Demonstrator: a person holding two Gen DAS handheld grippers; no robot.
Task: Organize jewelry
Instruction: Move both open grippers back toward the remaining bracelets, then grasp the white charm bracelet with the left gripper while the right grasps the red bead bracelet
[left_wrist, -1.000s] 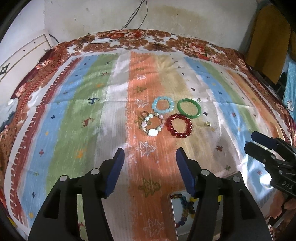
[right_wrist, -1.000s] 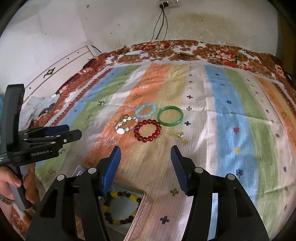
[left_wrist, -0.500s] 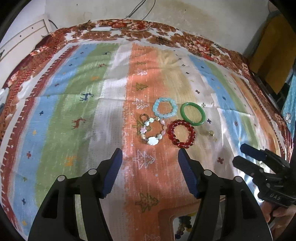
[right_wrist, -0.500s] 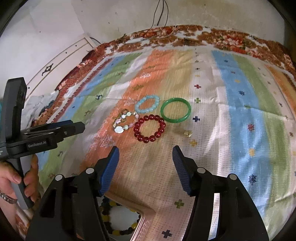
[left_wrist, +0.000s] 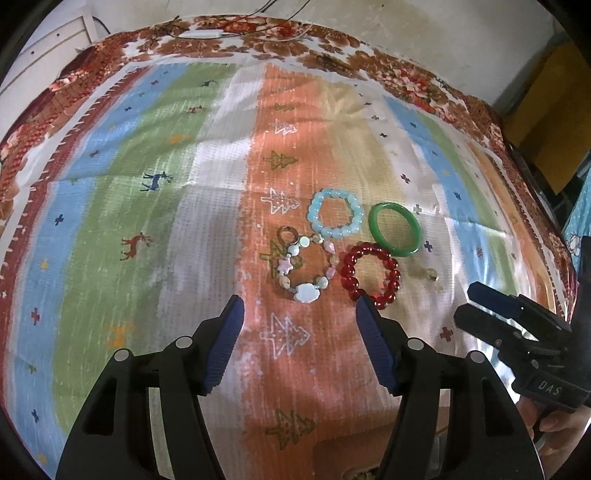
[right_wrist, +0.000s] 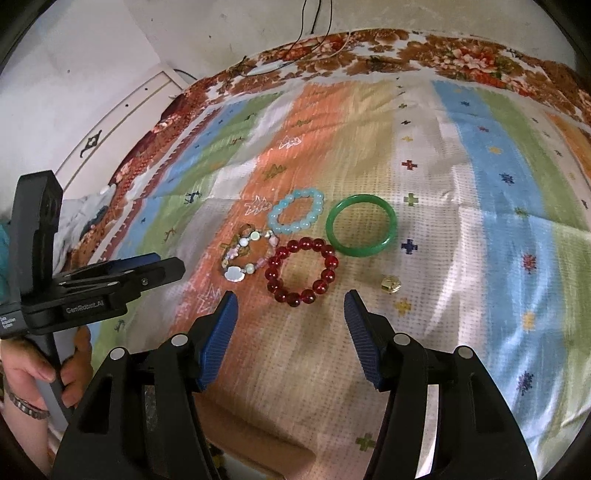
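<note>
Hovering over bedspread, both empty: left hand-held gripper & right hand-held gripper, jaws wide. Red bead bracelet at 12 o'clock of right; green bangle at 1 o'clock.

Your right gripper hangs with fingers spread just short of the red bead bracelet (green bangle and pale blue bracelet beyond) on the striped bedspread.

We look down and forward, low over the bedspread, from both wrists; both views share the jewelry cluster, including the red bead bracelet.
</note>
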